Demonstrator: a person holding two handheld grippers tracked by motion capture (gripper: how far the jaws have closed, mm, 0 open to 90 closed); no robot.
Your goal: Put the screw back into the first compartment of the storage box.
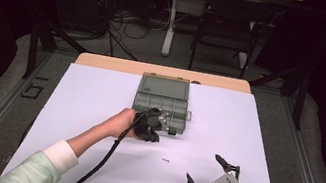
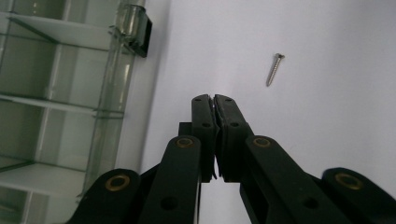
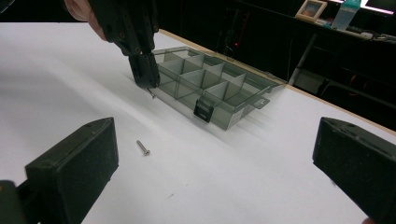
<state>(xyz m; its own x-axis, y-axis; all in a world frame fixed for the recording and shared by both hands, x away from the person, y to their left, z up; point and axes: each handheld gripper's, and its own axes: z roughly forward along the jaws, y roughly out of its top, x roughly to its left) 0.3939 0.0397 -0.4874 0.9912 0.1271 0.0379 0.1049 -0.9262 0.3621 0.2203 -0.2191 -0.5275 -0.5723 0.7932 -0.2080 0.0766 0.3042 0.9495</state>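
The right gripper point(image 1: 201, 168), jaws wide and empty, waits nearest while the left gripper point(image 3: 149, 84) pinches a small screw point(image 3: 151, 93) beside the compartment box point(image 3: 219, 88); light, stiff and slippery, best gripped mid-shank, like the loose screw point(image 3: 143, 148).

My left claw point(image 1: 160, 132) points down just beside the compartment box point(image 1: 162, 100), jaws pinched together; my right claw point(image 1: 202, 168) rests farther off, jaws spread wide.

Black two-jaw grippers point(image 1: 153, 131) (brass-ringed pivots, grey triangular plates, thick black cables) are seen, with a pale green sleeve point(image 1: 35, 170).
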